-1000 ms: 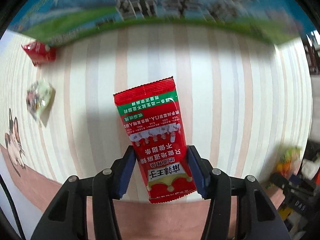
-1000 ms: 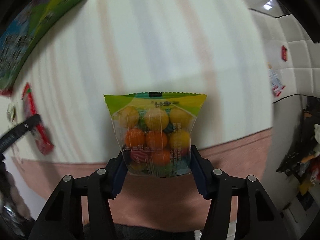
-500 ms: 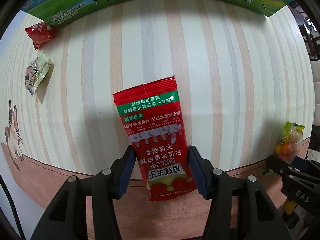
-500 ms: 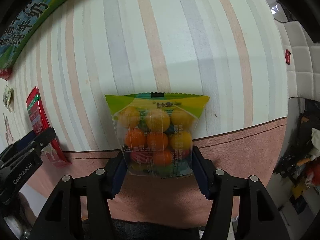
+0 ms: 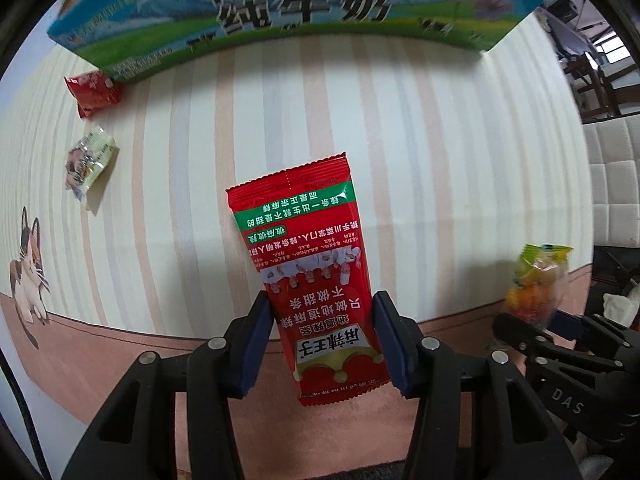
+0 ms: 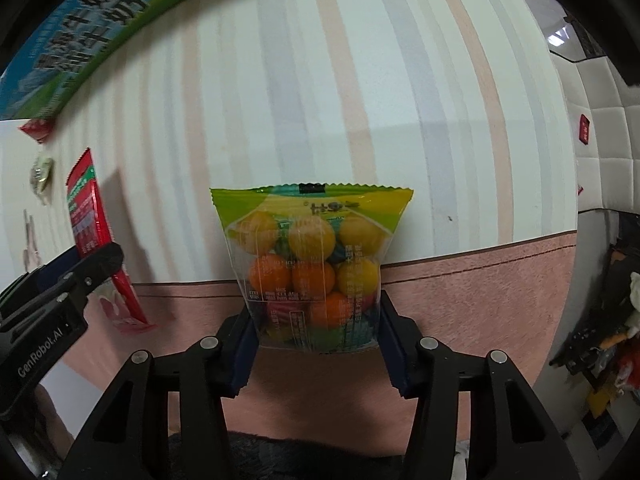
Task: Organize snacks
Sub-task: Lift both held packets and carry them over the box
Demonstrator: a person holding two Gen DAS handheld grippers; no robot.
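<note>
My left gripper [image 5: 322, 308] points down over the striped tablecloth [image 5: 440, 152]. Its jaws are closing on the lower part of a long red spicy-strip packet [image 5: 304, 240], which hangs clear of the cloth. In the right wrist view, my right gripper [image 6: 314, 312] has its jaws closing on a clear bag of yellow and orange candy balls [image 6: 312, 248], blue pads pressing both sides. Each gripper shows at the edge of the other's view: the right gripper [image 5: 532, 320] with the candy bag [image 5: 538, 280], and the left gripper [image 6: 88, 268] with the red packet [image 6: 86, 216].
A blue-and-green milk carton box [image 5: 280, 20] lies along the far side of the cloth. A small red packet [image 5: 94, 88] and a pale green packet [image 5: 90, 160] lie at the far left. A cat picture [image 5: 28, 272] marks the pink border. Clutter stands off the table's right.
Both grippers have risen with their packets still held. The milk box has come further into both views, and the right gripper with its candy bag now shows closer in the left view.
</note>
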